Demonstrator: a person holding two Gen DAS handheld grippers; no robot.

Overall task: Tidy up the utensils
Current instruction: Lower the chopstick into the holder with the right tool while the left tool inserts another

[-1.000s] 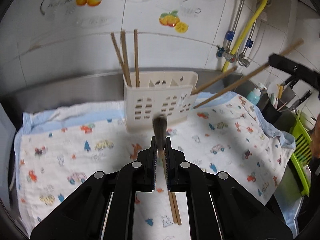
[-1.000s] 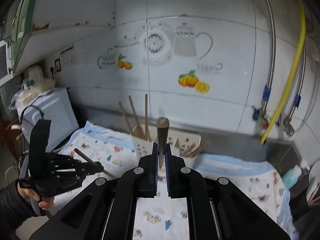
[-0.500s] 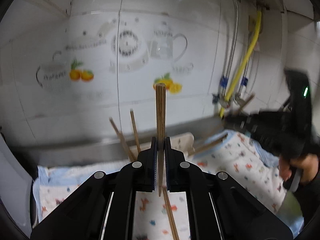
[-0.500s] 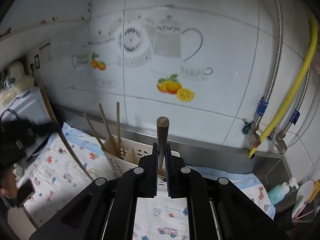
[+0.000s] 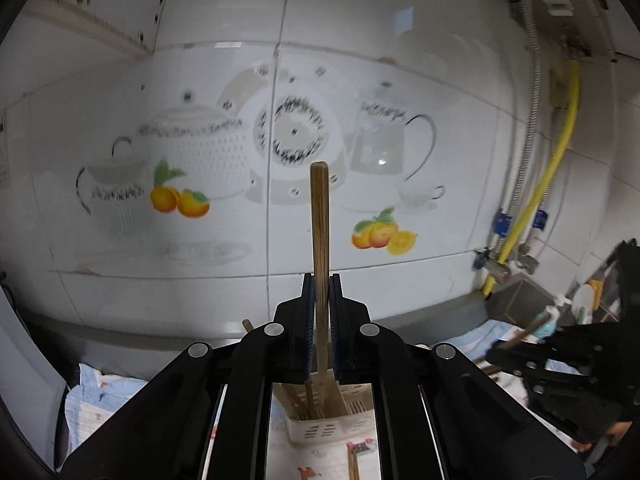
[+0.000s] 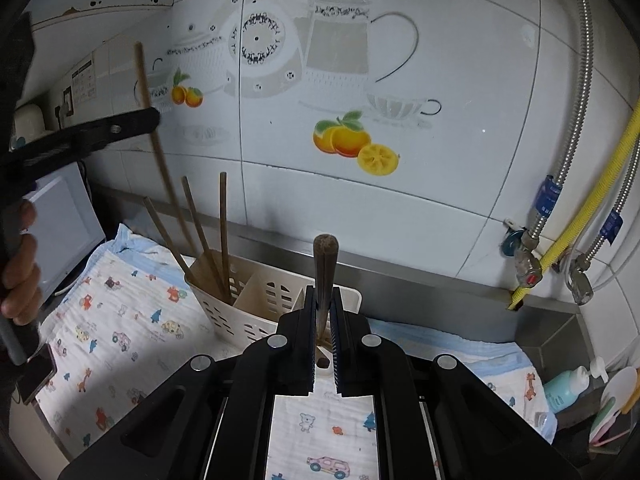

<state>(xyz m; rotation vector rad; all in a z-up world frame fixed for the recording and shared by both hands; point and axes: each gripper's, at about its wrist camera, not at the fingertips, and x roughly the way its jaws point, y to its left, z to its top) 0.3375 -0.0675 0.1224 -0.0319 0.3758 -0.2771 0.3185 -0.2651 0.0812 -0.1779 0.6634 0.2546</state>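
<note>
The left gripper (image 5: 319,308) is pressed together on a single wooden chopstick (image 5: 320,216), which stands nearly upright between its pads and rises well above the fingertips against the tiled wall (image 5: 120,280) with its teapot and orange decals. Below and just ahead of this gripper, seen through the gap between its fingers, sits the white slotted utensil holder (image 5: 320,430) with the lower ends of several chopsticks inside it; the held stick's lower part runs down toward that holder, though whether its tip is inside cannot be told. To this gripper's right and a little lower, the right gripper (image 5: 496,354) shows as a dark body with a chopstick end poking forward out of it. In the right wrist view, the right gripper (image 6: 323,320) is likewise clamped on a dark-tipped chopstick (image 6: 325,264) that points forward and up between its pads, directly in front of the holder (image 6: 256,300). Three chopsticks (image 6: 222,232) lean in the holder's left compartment, ahead and to the left of this gripper. Further left and higher, the left gripper (image 6: 150,118) holds its chopstick (image 6: 146,88) tilted above that compartment, with a person's hand (image 6: 20,264) gripping its handle. The holder rests on a cartoon-printed cloth (image 6: 120,320) beneath both tools.
</note>
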